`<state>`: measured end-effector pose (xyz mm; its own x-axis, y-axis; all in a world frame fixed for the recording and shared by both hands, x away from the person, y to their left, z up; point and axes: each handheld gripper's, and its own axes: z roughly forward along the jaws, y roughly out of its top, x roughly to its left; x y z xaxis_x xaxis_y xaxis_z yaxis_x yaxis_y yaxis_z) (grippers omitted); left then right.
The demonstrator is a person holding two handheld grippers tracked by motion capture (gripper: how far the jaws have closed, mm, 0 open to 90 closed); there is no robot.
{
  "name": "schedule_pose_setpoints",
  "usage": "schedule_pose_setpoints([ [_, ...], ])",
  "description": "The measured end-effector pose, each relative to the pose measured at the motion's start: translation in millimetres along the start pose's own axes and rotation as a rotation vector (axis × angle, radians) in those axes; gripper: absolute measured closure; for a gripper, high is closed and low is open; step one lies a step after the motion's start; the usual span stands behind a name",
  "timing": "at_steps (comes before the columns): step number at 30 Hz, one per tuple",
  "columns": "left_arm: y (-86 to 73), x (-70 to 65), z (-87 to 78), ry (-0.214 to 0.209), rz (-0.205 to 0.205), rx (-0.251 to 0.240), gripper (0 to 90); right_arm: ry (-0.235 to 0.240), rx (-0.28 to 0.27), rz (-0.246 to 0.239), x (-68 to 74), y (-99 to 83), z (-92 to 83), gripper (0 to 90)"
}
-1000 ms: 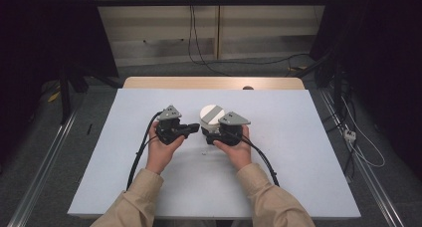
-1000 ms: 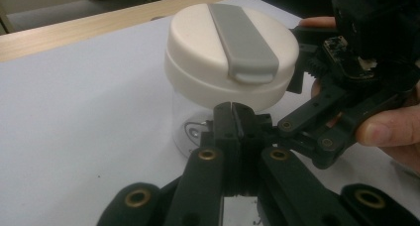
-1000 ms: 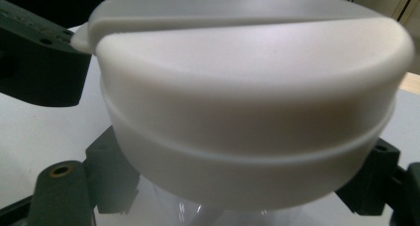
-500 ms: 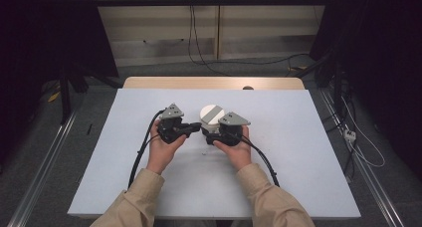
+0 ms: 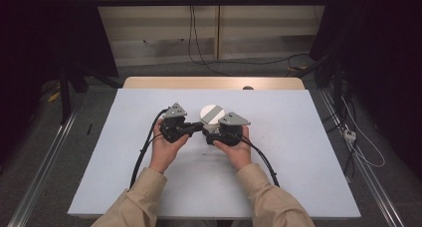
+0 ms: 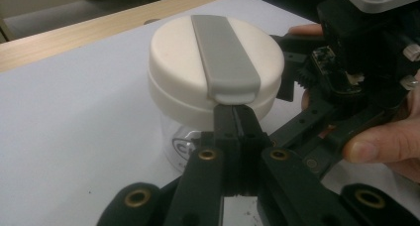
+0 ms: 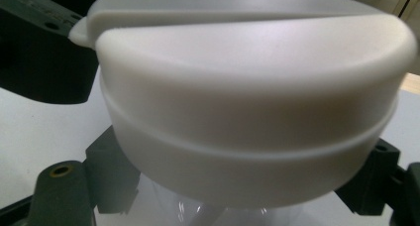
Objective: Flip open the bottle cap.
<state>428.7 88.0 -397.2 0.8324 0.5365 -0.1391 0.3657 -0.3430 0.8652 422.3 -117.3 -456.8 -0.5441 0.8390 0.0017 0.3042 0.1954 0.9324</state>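
**Jar clamped, lid latch not yet lifted**

I have the small clear plastic jar with the round cream-white lid [image 6: 216, 75] standing upright on the pale blue-white table sheet [image 5: 298, 162], and everything I say here is placed against that jar. My right gripper [image 5: 214, 136] is at the jar's near-right side, and its jaws are closed on the clear body just under the lid; in the right gripper view the black jaw parts sit hard against both flanks of the jar below the lid's lower rim. So the holding part looks done: the jar is steadied and does not need the table to keep it still.

My left gripper [image 6: 236, 118] comes at the jar from its near-left side. Its two jaws are pressed together with nothing between them, and their joined tip sits right under the free end of the flat grey strap [image 6: 224, 55] that runs across the lid's top, touching or all but touching it; I cannot tell which.

I judge the opening itself is still ahead. The strap lies flat across the lid, the lid sits fully down on the jar with no gap visible, and nothing has come off. What is left, as I read it, is to pry that strap end upward and then free the lid.
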Motion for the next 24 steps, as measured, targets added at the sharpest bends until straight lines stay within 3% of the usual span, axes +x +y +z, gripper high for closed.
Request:
schedule_pose_setpoints([
  [15, 2.0, -0.8, -1.9, 0.013, 0.000, -0.003, 90.0, -0.003, -0.002, -0.002, 0.6, -0.5, 0.4, 18.7],
  [24, 15.5, -3.5, -6.5, 0.018, 0.008, -0.036, 90.0, -0.002, 0.000, -0.002, 0.4, -0.6, 0.5, 18.7],
])
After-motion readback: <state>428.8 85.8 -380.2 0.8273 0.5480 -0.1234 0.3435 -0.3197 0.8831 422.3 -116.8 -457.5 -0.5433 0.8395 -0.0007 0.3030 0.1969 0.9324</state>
